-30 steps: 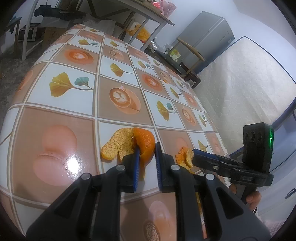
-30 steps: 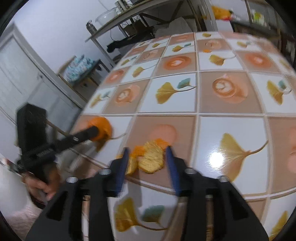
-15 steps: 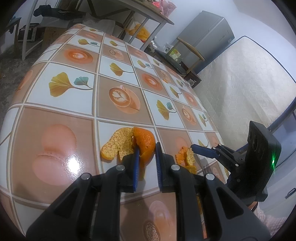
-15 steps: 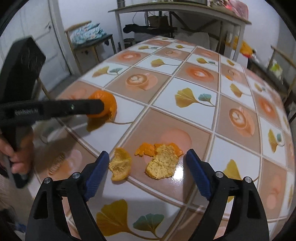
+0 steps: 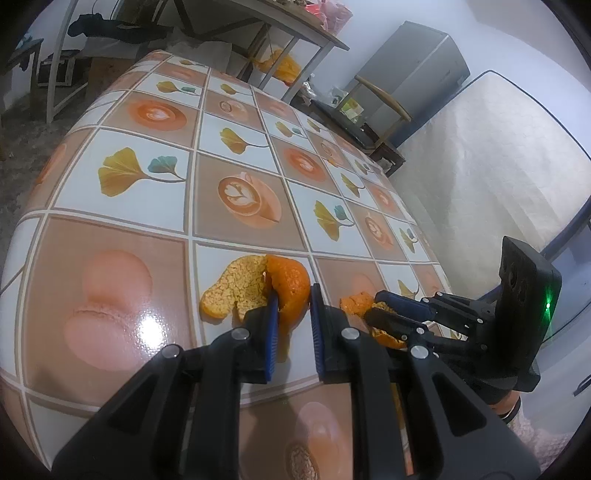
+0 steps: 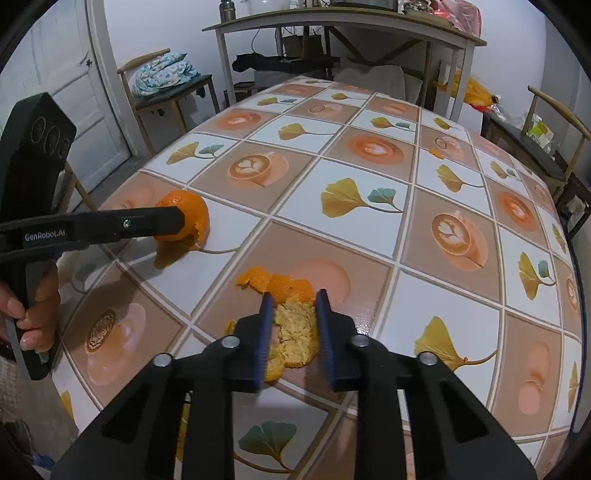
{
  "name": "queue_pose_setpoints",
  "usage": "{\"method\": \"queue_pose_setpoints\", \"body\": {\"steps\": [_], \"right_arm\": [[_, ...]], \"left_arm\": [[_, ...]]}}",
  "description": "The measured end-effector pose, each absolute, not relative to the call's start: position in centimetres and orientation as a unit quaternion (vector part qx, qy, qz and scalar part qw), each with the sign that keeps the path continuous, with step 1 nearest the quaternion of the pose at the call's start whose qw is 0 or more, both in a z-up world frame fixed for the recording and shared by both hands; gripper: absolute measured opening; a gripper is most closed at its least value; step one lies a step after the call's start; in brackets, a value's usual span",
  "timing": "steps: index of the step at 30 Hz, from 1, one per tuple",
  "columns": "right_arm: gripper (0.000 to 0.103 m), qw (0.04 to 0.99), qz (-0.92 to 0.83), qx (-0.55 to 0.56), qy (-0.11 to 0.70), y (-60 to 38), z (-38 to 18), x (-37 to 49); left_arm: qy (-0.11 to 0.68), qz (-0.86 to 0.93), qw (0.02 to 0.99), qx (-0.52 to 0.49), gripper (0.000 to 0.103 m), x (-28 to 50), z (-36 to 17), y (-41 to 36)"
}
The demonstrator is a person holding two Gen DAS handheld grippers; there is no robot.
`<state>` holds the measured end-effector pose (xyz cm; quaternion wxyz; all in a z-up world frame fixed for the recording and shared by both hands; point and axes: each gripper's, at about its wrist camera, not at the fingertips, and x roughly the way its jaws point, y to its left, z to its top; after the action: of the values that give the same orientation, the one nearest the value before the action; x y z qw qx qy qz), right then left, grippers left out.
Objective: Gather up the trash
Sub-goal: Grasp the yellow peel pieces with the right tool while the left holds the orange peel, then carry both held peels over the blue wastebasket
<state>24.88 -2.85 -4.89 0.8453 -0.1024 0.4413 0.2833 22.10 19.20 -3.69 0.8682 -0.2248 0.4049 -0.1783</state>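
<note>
A large piece of orange peel (image 5: 284,288) lies near the front edge of the tiled table (image 5: 236,155). My left gripper (image 5: 293,299) is shut on it; it also shows in the right wrist view (image 6: 183,216). A second pile of orange peel (image 6: 295,328) lies to its right, pale side up with orange bits behind. My right gripper (image 6: 293,308) has closed in around this pile, its jaws pressing on the pale piece. In the left wrist view the right gripper (image 5: 376,306) sits on that peel (image 5: 356,301).
A small orange scrap (image 6: 435,152) lies far back on the table. Chairs (image 6: 546,147) stand at the right, a chair with cloth (image 6: 162,74) at the back left, a metal shelf table (image 6: 332,29) behind. A mattress (image 5: 480,166) leans beside the table.
My right gripper has swung round to face the second peel pile, opened wide half a second ago, then lowered and closed on it. My left gripper has stayed still on its peel.
</note>
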Motion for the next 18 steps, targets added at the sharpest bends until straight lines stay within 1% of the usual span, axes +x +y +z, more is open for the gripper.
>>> {"method": "queue_pose_setpoints", "body": {"steps": [2,4,6,11,12,14,15,16,18], "right_arm": [[0.018,0.846,0.285,-0.092,0.441,-3.0,-4.9,24.9],[0.009,0.847,0.289,-0.074,0.440,-3.5,-4.7,25.0],[0.005,0.848,0.288,-0.061,0.441,-4.1,-4.6,25.1],[0.005,0.841,0.307,-0.014,0.446,-5.6,-4.4,25.4],[0.006,0.840,0.311,-0.006,0.446,-5.9,-4.3,25.5],[0.011,0.836,0.317,0.003,0.448,-6.3,-3.9,25.5],[0.024,0.833,0.323,0.005,0.449,-6.4,-3.8,25.4],[0.040,0.833,0.326,0.005,0.448,-6.5,-3.6,25.2],[0.050,0.834,0.331,-0.004,0.442,-6.5,-3.4,24.7]], "left_arm": [[0.405,-0.177,0.869,-0.223,0.014,22.2,-3.6,19.0],[0.405,-0.177,0.869,-0.223,0.014,22.2,-3.6,19.0],[0.404,-0.177,0.869,-0.225,0.014,22.2,-3.6,19.1],[0.404,-0.177,0.869,-0.226,0.013,22.2,-3.6,19.1],[0.404,-0.177,0.868,-0.226,0.013,22.2,-3.6,19.1],[0.404,-0.177,0.869,-0.226,0.013,22.2,-3.6,19.0],[0.404,-0.177,0.869,-0.226,0.013,22.2,-3.6,19.1],[0.404,-0.177,0.869,-0.227,0.013,22.2,-3.6,19.1],[0.403,-0.178,0.869,-0.227,0.013,22.2,-3.6,19.1]]}}
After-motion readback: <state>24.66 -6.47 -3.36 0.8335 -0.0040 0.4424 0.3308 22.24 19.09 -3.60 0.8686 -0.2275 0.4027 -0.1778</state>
